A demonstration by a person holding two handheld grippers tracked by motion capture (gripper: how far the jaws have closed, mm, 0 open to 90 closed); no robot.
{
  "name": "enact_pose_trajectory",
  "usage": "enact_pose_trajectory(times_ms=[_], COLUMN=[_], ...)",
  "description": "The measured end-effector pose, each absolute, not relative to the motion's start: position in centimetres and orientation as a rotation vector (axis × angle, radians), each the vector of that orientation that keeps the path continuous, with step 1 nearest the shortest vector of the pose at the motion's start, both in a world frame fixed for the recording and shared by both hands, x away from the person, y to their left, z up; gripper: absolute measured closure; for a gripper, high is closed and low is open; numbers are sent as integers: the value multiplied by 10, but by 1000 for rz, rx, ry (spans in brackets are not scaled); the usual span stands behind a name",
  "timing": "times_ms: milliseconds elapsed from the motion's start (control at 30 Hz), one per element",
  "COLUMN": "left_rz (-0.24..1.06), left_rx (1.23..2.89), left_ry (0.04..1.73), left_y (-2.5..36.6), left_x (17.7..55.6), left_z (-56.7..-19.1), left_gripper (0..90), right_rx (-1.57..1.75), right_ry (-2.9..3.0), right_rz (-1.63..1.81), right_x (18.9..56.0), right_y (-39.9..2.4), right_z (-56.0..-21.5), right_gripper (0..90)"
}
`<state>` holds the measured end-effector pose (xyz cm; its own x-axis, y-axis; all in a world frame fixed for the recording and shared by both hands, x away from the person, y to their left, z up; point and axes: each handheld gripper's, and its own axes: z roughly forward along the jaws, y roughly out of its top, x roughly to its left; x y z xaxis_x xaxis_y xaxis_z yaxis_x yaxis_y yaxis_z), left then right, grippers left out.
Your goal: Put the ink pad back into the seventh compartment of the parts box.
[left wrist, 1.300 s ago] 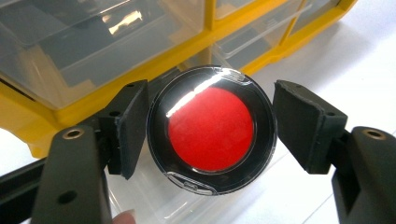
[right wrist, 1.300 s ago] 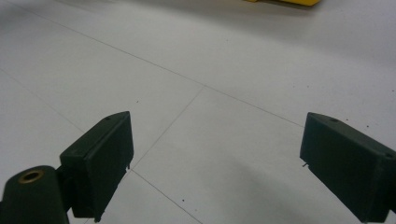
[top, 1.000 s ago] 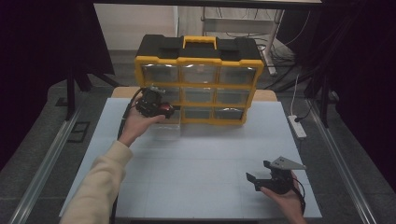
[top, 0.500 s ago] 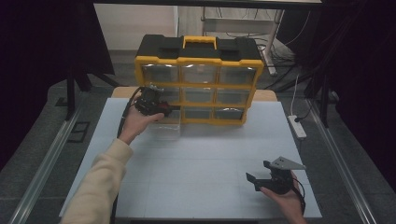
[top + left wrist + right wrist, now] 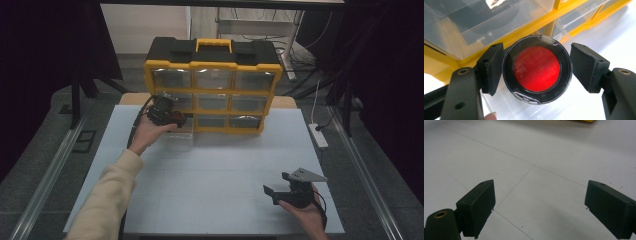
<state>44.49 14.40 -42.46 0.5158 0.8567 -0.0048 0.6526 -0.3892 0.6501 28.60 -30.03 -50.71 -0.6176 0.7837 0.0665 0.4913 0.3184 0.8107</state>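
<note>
Round red compact in a clear black-rimmed case (image 5: 537, 70) is framed by released left gripper (image 5: 536, 68) fingers over a clear pulled-out drawer (image 5: 179, 134); withdrawal seems due. Right gripper (image 5: 281, 187) fingers rest spread at five o'clock on the tabletop (image 5: 215, 170).

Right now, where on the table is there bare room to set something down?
The white table is bare across its middle, between the yellow organizer and the right tongs. It is crowded by the organizer's lower left, where the left tongs hover at the pulled-out clear drawer.

Left hand-held gripper (image 5: 175, 119) extended, right hand-held gripper (image 5: 274, 192) open
</note>
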Motion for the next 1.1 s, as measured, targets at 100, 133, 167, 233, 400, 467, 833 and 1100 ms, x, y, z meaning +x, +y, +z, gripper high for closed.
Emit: enact_pose_trajectory(times_ms=[100,133,167,233,400,467,833,1100], left_rz=[435,433,431,429,415,413,411,428], left_rx=[2168,2169,2170,2174,2190,2191,2188,2168], left_ry=[1232,1235,1237,1240,1236,1238,1237,1239], left_y=[143,143,143,143,141,140,139,139], left_x=[446,446,447,447,447,447,447,447], left_z=[-428,-429,-430,-432,-436,-436,-436,-436], left_gripper=[301,301,301,301,301,301,299,228], right_rx=[1142,1142,1141,1142,1142,1141,1142,1141], right_ry=[2248,2250,2250,2250,2250,2250,2250,2250], right_rz=[1201,1202,1199,1199,1199,1198,1199,1199], right_x=[286,286,286,286,286,286,286,286], right_y=[-300,-300,-300,-301,-301,-301,-301,-301], right_z=[-507,-507,-507,-507,-507,-507,-507,-507], right_gripper=[98,98,98,98,98,98,98,98])
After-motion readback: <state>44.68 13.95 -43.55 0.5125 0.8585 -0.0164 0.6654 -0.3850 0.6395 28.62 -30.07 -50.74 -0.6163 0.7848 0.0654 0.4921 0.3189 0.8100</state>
